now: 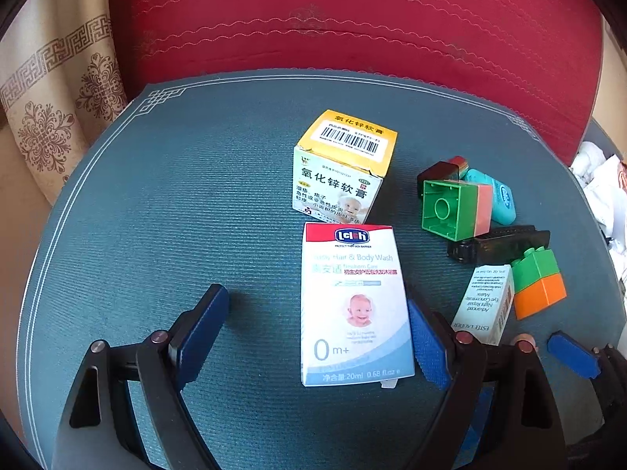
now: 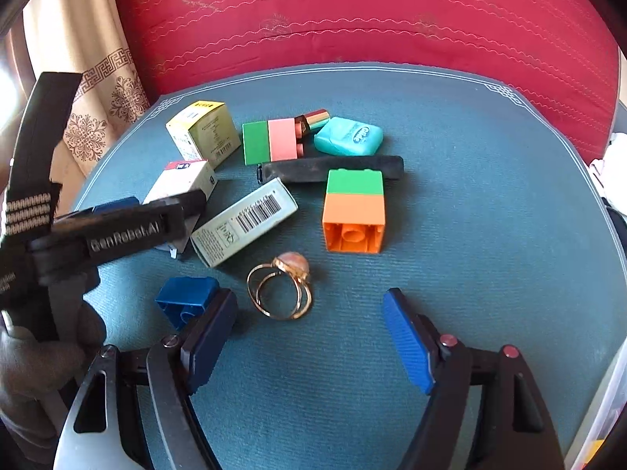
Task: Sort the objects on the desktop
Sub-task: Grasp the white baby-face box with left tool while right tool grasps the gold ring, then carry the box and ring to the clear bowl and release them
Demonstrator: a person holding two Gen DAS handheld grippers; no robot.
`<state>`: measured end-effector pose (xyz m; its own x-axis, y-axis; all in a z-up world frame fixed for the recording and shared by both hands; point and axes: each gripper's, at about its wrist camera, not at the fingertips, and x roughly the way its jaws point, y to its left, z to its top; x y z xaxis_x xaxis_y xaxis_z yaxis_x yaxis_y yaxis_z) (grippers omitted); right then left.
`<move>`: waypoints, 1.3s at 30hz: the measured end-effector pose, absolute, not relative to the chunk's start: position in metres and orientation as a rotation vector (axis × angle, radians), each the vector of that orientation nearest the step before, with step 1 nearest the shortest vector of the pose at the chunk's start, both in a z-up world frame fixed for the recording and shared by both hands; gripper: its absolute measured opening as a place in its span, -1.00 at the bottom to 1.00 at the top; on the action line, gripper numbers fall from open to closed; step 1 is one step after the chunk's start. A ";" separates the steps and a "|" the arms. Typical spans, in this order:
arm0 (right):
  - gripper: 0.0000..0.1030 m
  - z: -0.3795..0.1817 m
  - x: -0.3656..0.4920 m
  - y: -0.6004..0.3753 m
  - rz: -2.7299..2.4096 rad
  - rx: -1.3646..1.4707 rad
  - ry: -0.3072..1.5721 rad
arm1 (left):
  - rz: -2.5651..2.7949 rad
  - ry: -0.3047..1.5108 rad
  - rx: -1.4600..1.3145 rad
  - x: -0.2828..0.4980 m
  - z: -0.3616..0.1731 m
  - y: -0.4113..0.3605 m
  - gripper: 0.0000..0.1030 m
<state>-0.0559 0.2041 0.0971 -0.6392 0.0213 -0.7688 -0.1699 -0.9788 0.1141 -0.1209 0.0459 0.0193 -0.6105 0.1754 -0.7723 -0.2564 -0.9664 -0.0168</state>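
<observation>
My left gripper (image 1: 317,337) stands open low over the teal mat (image 1: 156,235). A white baby-wash box (image 1: 352,305) lies flat between its fingers, close against the right pad and well clear of the left one. Behind it stands a yellow ointment box (image 1: 345,164). My right gripper (image 2: 309,340) is open too, with nothing between its pads. A gold ring with a pink stone (image 2: 280,290) lies just ahead of its fingertips. A blue brick (image 2: 186,297) rests against its left finger. Further off are a green-and-orange brick (image 2: 352,211) and a long barcoded box (image 2: 243,223).
A green-and-pink brick (image 2: 270,141), a lipstick (image 2: 313,121), a teal floss case (image 2: 348,135) and a black comb-like bar (image 2: 333,168) cluster at the back. A red quilted cushion (image 2: 352,19) rises behind the mat, a patterned curtain (image 1: 58,117) hangs left, and a gloved hand (image 2: 39,352) holds the left gripper.
</observation>
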 end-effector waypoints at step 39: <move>-0.18 0.094 -0.053 0.206 2.762 -1.205 0.210 | 2.574 0.165 -1.143 -0.107 0.020 0.049 -0.03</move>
